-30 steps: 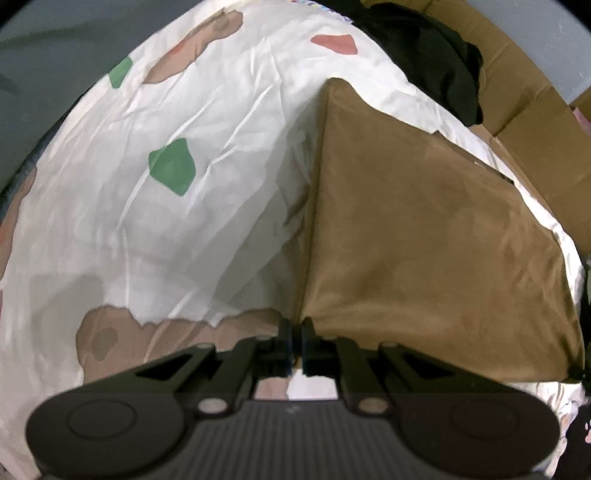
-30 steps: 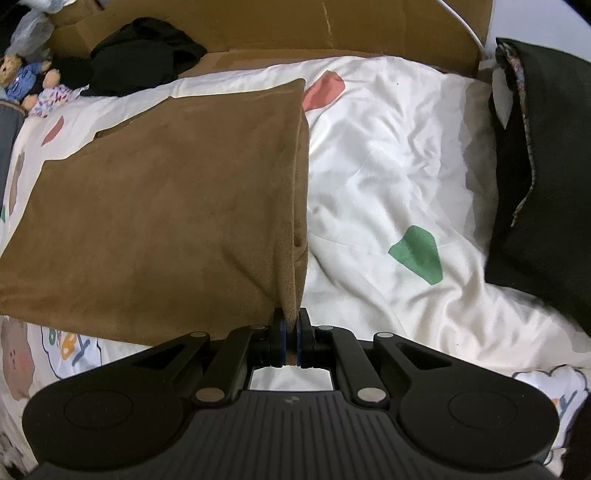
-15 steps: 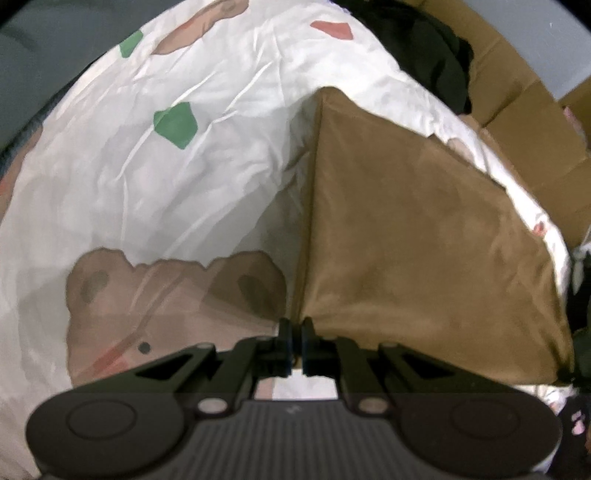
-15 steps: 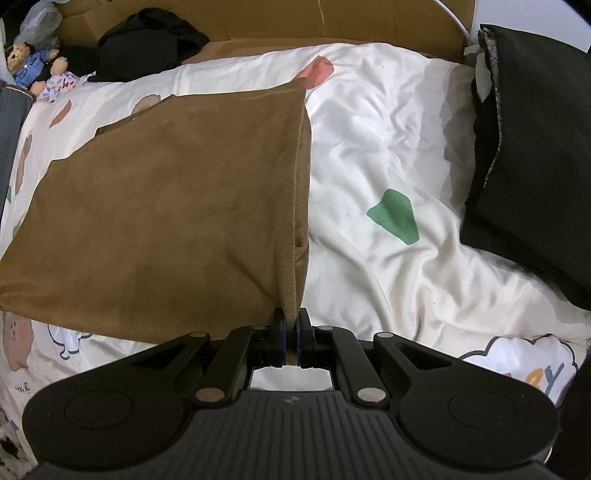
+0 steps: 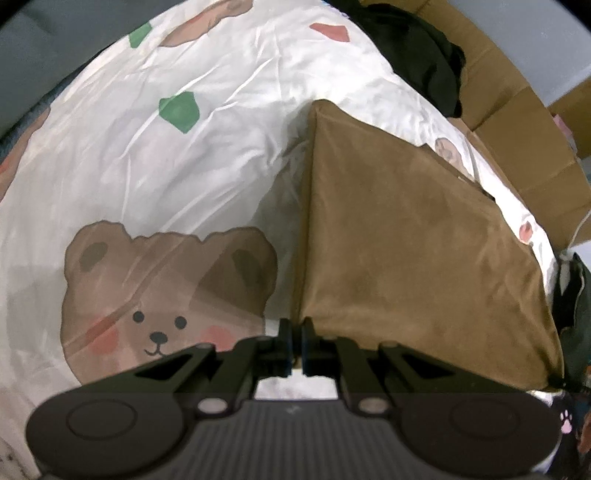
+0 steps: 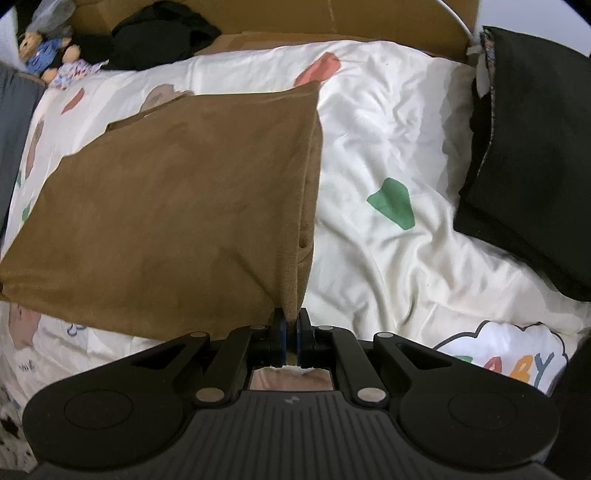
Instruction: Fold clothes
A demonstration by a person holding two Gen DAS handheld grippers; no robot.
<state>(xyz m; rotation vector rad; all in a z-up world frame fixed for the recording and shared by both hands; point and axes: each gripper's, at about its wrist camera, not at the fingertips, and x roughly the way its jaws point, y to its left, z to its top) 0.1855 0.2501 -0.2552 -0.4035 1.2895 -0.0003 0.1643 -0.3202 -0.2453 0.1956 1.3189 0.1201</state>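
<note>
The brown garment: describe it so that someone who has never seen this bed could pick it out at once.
Start from the white quilt with bear and colour-patch prints that covers the bed. On it lies the brown garment, a flat plain cloth, with its near corners pinched by the left gripper and the right gripper. The other clothes, the dark pile and the black heap, are black.

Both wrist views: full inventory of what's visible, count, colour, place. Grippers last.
brown garment: 1, brown, held up over the bed, far edge on the sheet
bedsheet: 1, white with bear, green and red prints, under everything
black garment: 1, black, far edge by the cardboard
cardboard: several panels, tan, along the bed's far side
dark cushion: 1, black, right edge of right view
soft toys: a few, mixed colours, far left corner
left gripper: black, shut on the brown garment's corner
right gripper: black, shut on its other corner
</note>
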